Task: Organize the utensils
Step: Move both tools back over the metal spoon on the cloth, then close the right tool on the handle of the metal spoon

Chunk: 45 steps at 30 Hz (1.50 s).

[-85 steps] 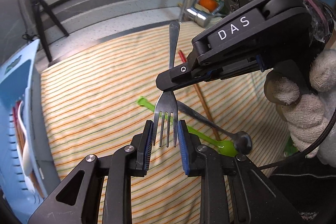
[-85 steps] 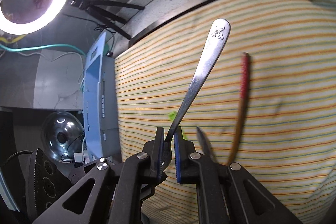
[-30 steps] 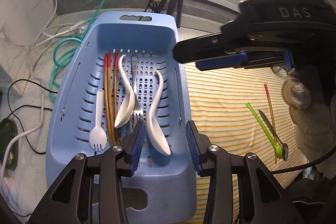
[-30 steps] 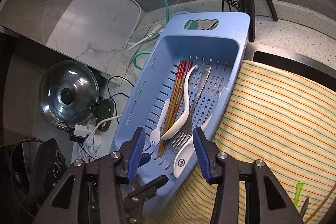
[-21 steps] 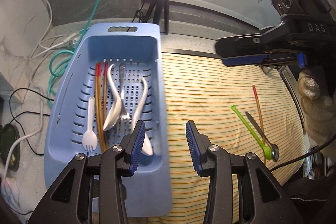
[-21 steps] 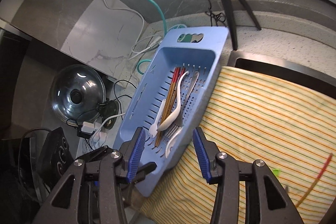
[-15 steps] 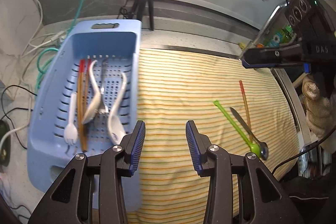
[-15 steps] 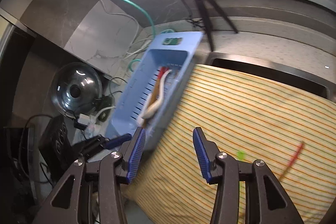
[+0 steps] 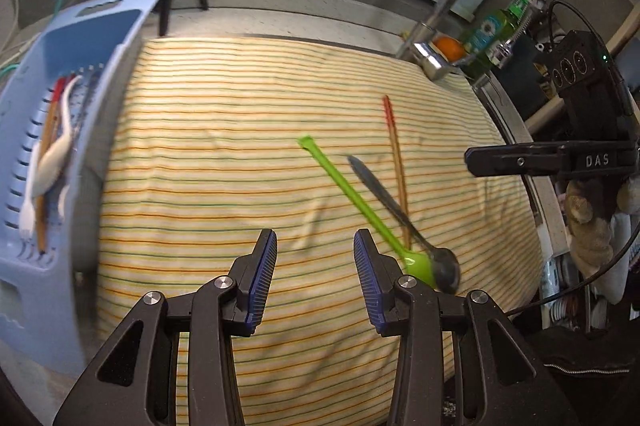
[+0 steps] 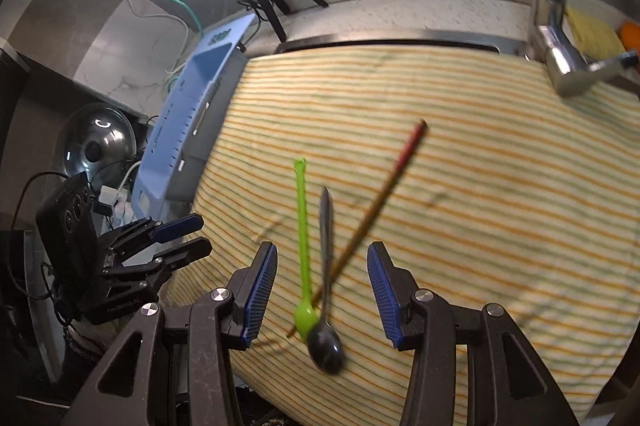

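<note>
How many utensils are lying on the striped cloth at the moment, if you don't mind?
3: a green spoon, a metal spoon beside it, and a red-tipped chopstick crossing under them. None seems hidden.

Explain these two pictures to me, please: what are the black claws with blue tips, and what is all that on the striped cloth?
Each claw is a hand-held two-finger gripper carrying its own camera, so each picture looks out along one tool. The left gripper and the right gripper both stand open and hold nothing. On the striped cloth lie a green spoon, a metal spoon and red-tipped chopsticks, overlapping near the spoon bowls. At the left stands a blue basket already holding white spoons, a white fork and more chopsticks. A gloved hand holds the right tool.
</note>
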Each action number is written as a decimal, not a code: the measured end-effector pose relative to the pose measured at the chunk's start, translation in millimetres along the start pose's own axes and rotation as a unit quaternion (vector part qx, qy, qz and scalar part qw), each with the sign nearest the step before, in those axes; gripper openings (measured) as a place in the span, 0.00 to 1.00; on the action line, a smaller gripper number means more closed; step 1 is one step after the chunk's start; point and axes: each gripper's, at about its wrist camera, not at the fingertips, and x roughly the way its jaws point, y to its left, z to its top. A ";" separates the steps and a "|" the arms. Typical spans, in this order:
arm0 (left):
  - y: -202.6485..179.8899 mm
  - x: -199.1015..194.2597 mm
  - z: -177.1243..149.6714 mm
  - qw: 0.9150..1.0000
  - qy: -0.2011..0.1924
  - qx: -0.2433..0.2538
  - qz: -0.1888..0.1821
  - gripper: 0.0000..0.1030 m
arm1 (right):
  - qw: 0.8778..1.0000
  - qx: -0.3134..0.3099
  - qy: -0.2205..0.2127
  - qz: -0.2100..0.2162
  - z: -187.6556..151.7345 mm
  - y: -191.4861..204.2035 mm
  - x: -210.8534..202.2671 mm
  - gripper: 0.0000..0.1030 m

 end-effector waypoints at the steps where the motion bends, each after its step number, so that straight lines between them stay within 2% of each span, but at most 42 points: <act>1: -5.3 3.6 0.3 1.000 0.002 0.002 -0.004 0.37 | 1.000 0.002 0.000 0.000 -2.5 -2.6 0.4 0.42; 6: -24.5 19.8 1.5 1.000 0.017 0.018 -0.012 0.37 | 1.000 0.024 0.002 0.008 -8.0 -14.4 8.1 0.36; 11: -38.2 25.7 1.7 0.999 0.023 0.030 -0.017 0.37 | 0.999 0.043 0.007 0.029 -3.2 -21.0 18.9 0.26; 16: -39.3 27.1 0.2 0.999 0.026 0.029 -0.015 0.37 | 0.999 0.017 0.037 0.036 -7.1 -6.5 34.7 0.21; 20: -33.1 23.0 -1.6 0.999 0.025 0.019 -0.016 0.37 | 0.998 -0.010 0.058 0.021 -10.8 3.9 47.2 0.17; 26: -33.0 17.5 -7.4 0.999 0.024 0.022 -0.016 0.37 | 0.996 -0.029 0.085 0.011 -7.8 11.2 62.6 0.15; 31: -37.0 13.6 -14.5 1.000 0.019 0.021 -0.011 0.37 | 0.993 -0.022 0.113 0.019 -6.8 9.3 72.0 0.15; 45: -39.3 5.0 -50.8 0.999 -0.003 -0.043 0.010 0.37 | 0.982 -0.028 0.180 0.048 -25.1 4.8 72.7 0.15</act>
